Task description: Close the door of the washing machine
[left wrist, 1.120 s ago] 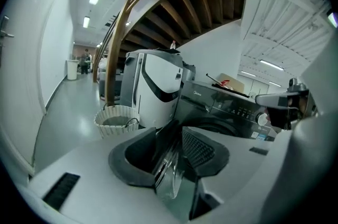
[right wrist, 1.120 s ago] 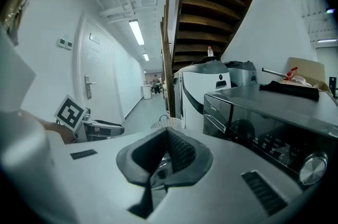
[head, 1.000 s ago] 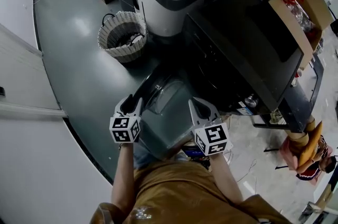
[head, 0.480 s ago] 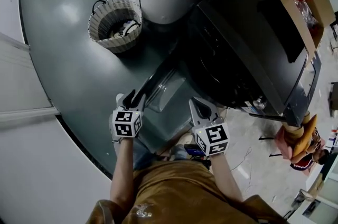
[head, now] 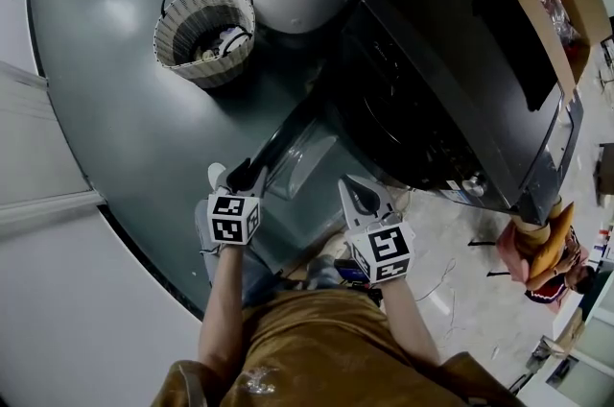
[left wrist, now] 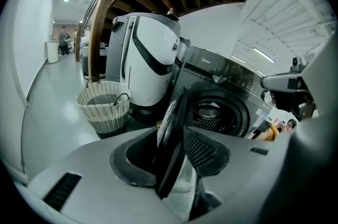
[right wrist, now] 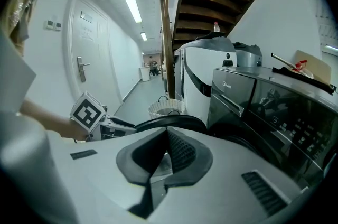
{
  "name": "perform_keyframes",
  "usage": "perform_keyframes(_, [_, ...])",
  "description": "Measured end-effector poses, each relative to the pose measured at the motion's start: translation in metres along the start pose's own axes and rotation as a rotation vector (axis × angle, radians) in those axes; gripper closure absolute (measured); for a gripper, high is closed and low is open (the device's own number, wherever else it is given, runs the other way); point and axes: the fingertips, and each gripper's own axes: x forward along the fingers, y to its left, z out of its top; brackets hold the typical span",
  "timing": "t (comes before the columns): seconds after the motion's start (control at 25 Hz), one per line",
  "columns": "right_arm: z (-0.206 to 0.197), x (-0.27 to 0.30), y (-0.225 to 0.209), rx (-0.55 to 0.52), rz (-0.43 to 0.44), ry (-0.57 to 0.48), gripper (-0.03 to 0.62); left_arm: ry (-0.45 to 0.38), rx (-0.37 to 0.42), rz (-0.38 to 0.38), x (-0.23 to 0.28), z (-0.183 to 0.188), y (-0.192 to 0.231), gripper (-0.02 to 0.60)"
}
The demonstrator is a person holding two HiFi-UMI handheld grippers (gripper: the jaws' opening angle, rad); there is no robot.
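Grey floor [head: 125, 107] toward 10 o'clock. Left gripper [head: 247, 173] has dropped; spread jaws, just narrowing, straddle rim of round black glass door [head: 307, 160], ready to swing. Right gripper [head: 363, 192] pinched together, empty.

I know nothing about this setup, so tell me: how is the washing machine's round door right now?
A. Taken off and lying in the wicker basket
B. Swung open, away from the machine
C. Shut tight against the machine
B: the door stands swung out from the washing machine, leaving the metal drum in plain sight behind it.
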Motion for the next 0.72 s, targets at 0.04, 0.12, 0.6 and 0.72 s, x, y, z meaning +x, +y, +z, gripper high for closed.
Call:
perform_keyframes(0.04, [0.000,-0.002,-0.001,0.001,0.000,-0.002,0.582,0.003,0.000,0.003,0.000,0.000,0.000,0.410])
perform_keyframes(0.12, [0.000,-0.005,-0.003,0.003,-0.003,-0.006,0.582,0.011,-0.003,0.011,-0.001,0.000,-0.001,0.410])
perform_keyframes(0.6, [-0.006,-0.034,-0.011,0.027,-0.016,-0.036,0.582,0.041,-0.010,-0.008,-0.002,-0.013,-0.029,0.428])
perform_keyframes(0.72, [-0.008,-0.044,-0.014,0.033,-0.024,-0.042,0.582,0.056,0.005,-0.016,-0.003,-0.017,-0.039,0.434])
